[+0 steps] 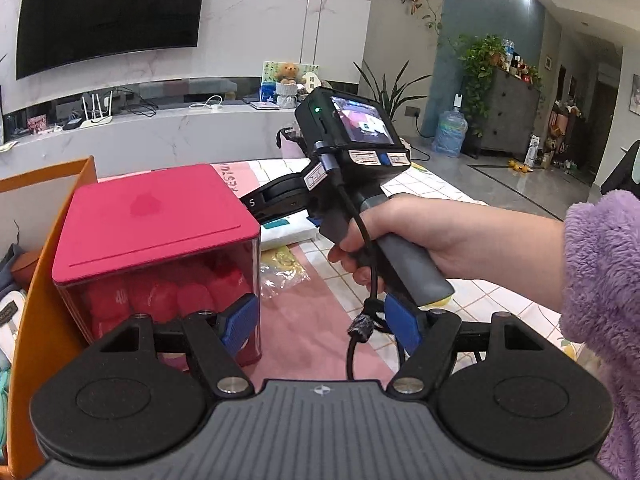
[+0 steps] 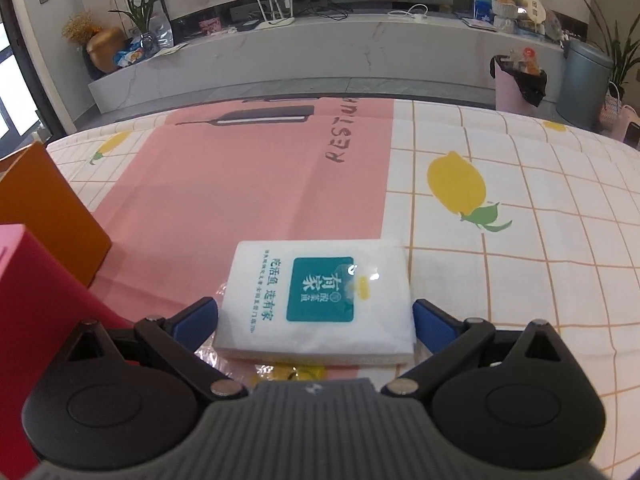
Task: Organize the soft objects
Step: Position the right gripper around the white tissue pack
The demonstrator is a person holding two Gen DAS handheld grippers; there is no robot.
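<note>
A white tissue pack (image 2: pixel 320 296) with a teal label lies flat on the tablecloth. My right gripper (image 2: pixel 316 318) is open, its blue fingers (image 2: pixel 196 316) standing at the pack's two sides without squeezing it. In the left wrist view a hand (image 1: pixel 420 236) holds that gripper's handle, and the pack (image 1: pixel 292 232) shows beneath it. My left gripper (image 1: pixel 322 324) is open and holds nothing. It hovers beside a clear box with a red lid (image 1: pixel 152 216), which has red soft items inside.
An orange box wall (image 1: pixel 36 280) stands left of the red-lidded box. A crumpled clear wrapper (image 1: pixel 280 272) lies near the pack. The lemon-print tablecloth (image 2: pixel 520 240) spreads to the right. A purple fleece sleeve (image 1: pixel 600 280) fills the right edge.
</note>
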